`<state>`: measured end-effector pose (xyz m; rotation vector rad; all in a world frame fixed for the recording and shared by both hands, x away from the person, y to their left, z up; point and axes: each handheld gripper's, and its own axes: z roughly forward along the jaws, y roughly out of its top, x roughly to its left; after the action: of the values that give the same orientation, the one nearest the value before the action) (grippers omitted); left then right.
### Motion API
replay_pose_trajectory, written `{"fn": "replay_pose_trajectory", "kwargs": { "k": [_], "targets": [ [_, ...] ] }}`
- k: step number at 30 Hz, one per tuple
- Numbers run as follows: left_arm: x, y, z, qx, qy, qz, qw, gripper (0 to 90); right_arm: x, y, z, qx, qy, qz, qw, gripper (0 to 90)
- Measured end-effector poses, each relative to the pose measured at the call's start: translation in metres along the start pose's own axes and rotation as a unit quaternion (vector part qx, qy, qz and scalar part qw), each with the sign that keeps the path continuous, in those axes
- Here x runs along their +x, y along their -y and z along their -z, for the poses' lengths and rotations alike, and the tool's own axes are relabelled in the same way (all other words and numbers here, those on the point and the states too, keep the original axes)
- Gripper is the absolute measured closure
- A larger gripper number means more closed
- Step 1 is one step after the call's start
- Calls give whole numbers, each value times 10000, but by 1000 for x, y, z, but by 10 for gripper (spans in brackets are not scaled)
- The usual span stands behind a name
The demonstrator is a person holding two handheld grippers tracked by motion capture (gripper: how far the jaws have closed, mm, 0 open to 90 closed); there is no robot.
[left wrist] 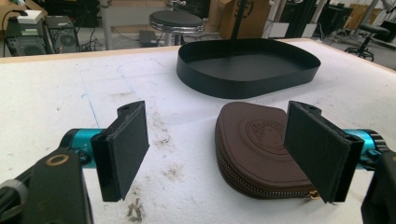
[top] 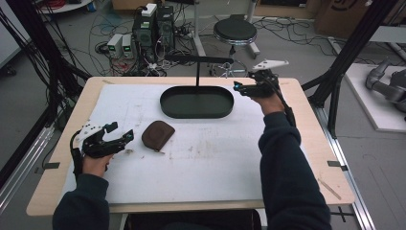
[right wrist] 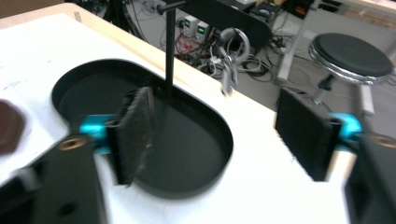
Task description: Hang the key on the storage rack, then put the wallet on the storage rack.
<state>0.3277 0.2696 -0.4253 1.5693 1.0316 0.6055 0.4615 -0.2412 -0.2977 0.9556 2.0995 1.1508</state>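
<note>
Forearms in dark sleeves come in over the near edge of the tabletop (top: 201,163), which is covered by a scuffed white mat. Close to the left edge, the left gripper (top: 125,138) rests low on the mat with its jaws spread wide and nothing clamped; in the left gripper view (left wrist: 215,149) one pad stands just in front of the brown zipped pouch (left wrist: 254,149), without touching it. That pouch (top: 157,135) lies flat just beside the gripper's tips, left of the table's middle. Farther back, toward the far edge, sits a black oval tray (top: 197,113) with an upright post and crossbar rising from its rear rim. A bunch of keys (right wrist: 227,70) hangs from the crossbar. The right gripper (top: 238,87) hovers at the tray's right end, near the far right corner, jaws released and empty.
</note>
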Motion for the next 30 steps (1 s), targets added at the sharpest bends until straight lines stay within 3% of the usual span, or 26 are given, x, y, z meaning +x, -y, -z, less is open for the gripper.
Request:
{"fn": "replay_pose_trajectory", "kwargs": {
  "k": [2,3,6,7,10,14,18,21,24,30],
  "targets": [
    [0,0,0,-16,12,14,10000,216,4,12,28,-58,18,64,10000,266],
    [0,0,0,1,30,-8,10000,216,5,18,38,63,52,70,9999,254],
    [-1,0,-2,30,76,-8,10000,216,8,32,52,98,106,91,9999,237],
    [-2,0,-3,49,99,-9,9999,216,11,48,61,280,97,53,9995,221],
    [-3,1,-4,62,137,-18,9999,216,16,76,72,372,81,51,9993,221],
    [-4,1,-4,65,166,-23,9998,216,21,110,75,554,28,-52,9984,220],
    [-6,1,-5,100,186,-63,9998,216,27,130,71,583,36,-178,9981,220],
    [-8,0,-6,109,191,-71,9997,216,33,139,66,581,-52,-204,9981,220],
    [-11,0,-9,103,193,-93,9997,216,37,140,65,675,-142,-36,9976,220],
    [-14,-1,-10,112,255,-156,9995,217,42,140,65,657,-86,85,9978,220]
  ]
}}
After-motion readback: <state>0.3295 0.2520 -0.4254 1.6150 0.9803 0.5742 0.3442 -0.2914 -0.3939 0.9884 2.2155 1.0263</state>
